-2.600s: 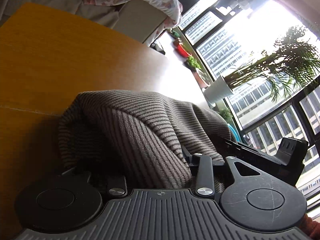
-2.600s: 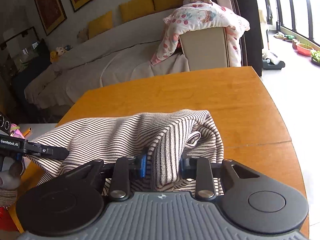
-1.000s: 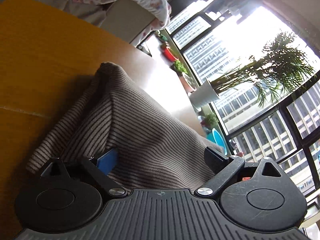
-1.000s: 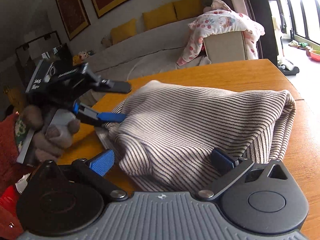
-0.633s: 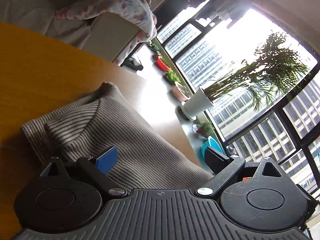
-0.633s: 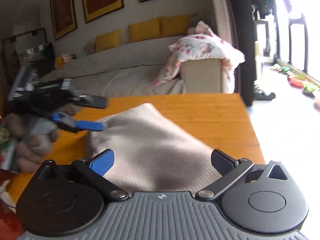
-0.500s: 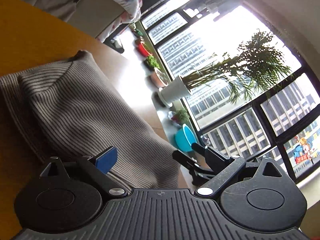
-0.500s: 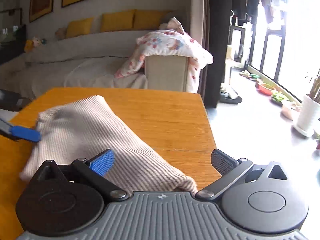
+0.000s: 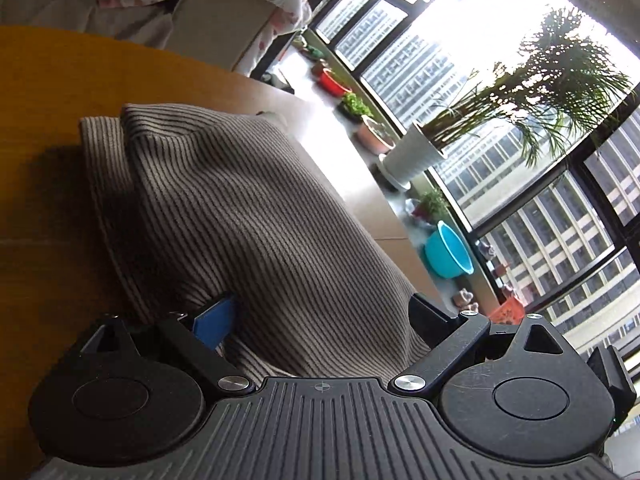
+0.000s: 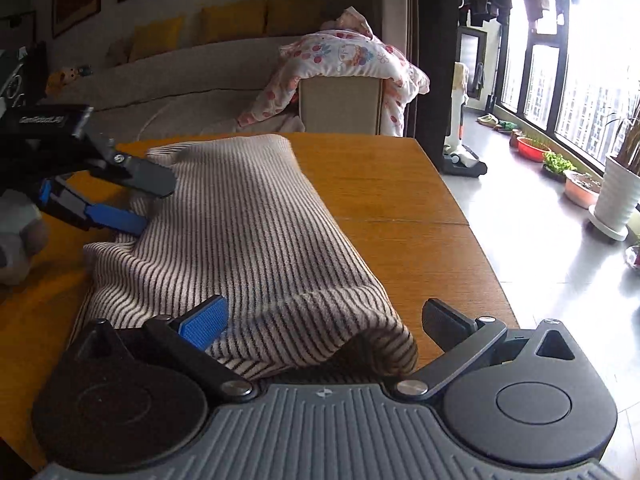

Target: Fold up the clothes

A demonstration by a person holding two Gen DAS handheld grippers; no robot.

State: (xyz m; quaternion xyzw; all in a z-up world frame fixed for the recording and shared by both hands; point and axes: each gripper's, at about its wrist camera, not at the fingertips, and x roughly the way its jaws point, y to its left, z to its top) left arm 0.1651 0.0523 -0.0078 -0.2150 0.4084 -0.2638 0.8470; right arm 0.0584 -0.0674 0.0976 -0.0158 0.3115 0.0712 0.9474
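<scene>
A striped beige-and-brown knit garment lies folded in a long bundle on the orange wooden table. My right gripper is open, its jaws spread either side of the garment's near end, not clamping it. My left gripper shows at the left of the right wrist view, open, with its fingers around the garment's far left edge. In the left wrist view the garment fills the middle, and my left gripper is open around its near edge.
A sofa with a floral blanket stands behind the table. The table's right edge drops to a shiny floor with a white plant pot, other pots and a blue basin by the windows.
Both grippers were shut on the garment, then opened and let it go. The garment now lies flatter on the table. Both grippers have come back close to its ends.
</scene>
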